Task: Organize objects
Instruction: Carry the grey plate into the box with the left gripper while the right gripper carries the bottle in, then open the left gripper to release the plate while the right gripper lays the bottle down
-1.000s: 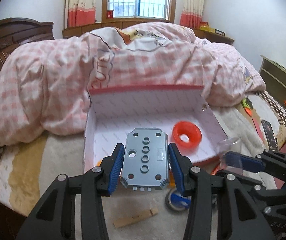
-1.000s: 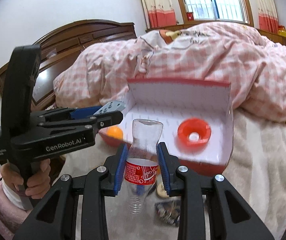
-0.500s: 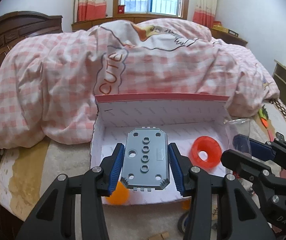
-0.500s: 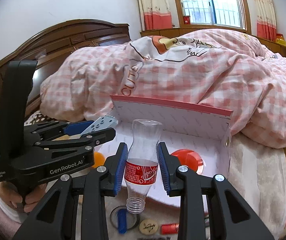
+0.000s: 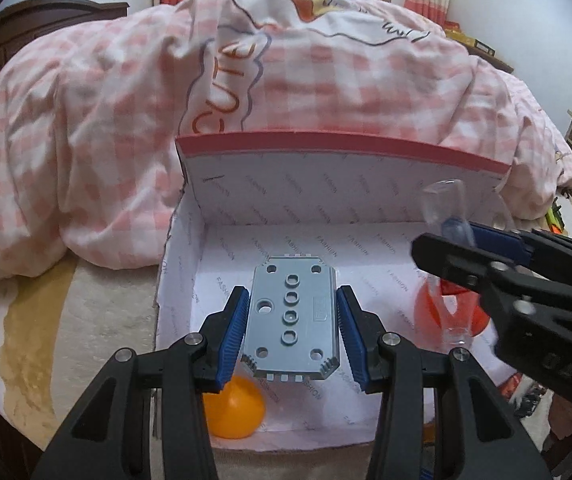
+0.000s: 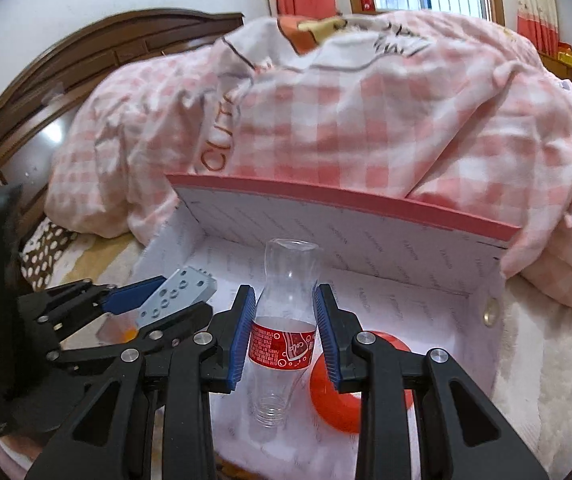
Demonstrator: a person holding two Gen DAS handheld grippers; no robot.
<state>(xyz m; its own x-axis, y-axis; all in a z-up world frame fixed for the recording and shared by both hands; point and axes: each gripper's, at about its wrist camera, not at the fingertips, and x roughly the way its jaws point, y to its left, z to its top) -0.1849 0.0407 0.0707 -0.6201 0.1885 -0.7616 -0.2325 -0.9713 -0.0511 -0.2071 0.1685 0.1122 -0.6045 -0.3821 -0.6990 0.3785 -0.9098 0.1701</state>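
Grey perforated plate [image 5: 292, 318], stiff and slick, sits clenched edgewise in left gripper [image 5: 292, 338] above the box [image 5: 338, 148], while right gripper [image 6: 283, 334] squeezes 1 light, crushable cola bottle [image 6: 283, 332] at its label.

Each camera sits on the back of one gripper and looks forward along its two fingers. Both look down a little into the open box [image 5: 366, 184] on the bed, from very close. The left camera sees the box's left half, and the right gripper [image 5: 466, 248] pokes in from its right side. The right camera sees the left gripper [image 6: 157, 304] at its left side. Both views share the box [image 6: 366, 248], the pink blanket [image 5: 85, 120] behind it, and the window.
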